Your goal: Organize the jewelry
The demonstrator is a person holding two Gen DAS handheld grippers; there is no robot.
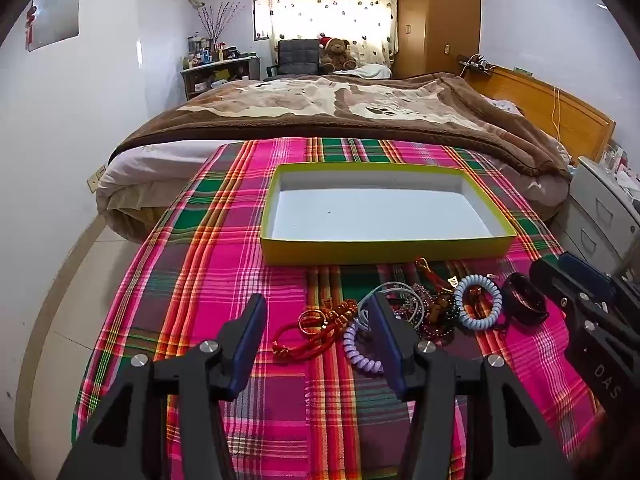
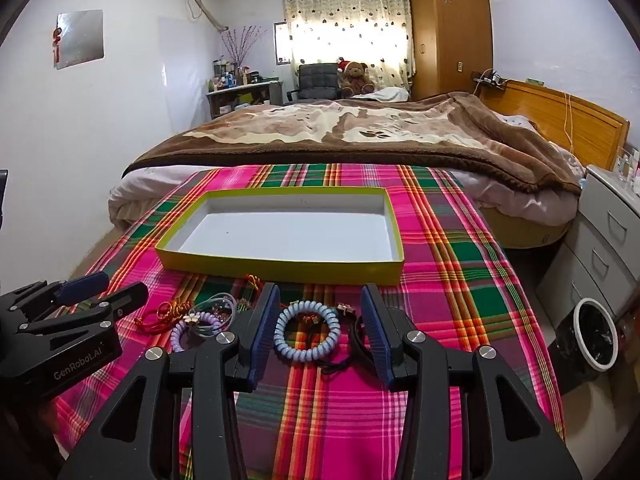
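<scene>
A yellow-rimmed tray (image 1: 384, 250) with a bare white floor sits on the plaid cloth; it also shows in the right wrist view (image 2: 280, 270). A pile of jewelry lies in front of it: a red cord bracelet (image 1: 304, 336), a purple coil band (image 1: 360, 354), thin hoops (image 1: 400, 304), a light blue coil band (image 1: 478, 306) and a black bangle (image 1: 524, 298). My left gripper (image 1: 318, 316) is open above the red cord. My right gripper (image 2: 320, 304) is open, its fingers either side of the light blue coil band (image 2: 308, 334).
The plaid cloth (image 1: 200, 280) covers a table in front of a bed with a brown blanket (image 1: 340, 108). A grey drawer unit (image 2: 608, 232) and a black bin (image 2: 592, 332) stand to the right. The other gripper shows at each view's edge.
</scene>
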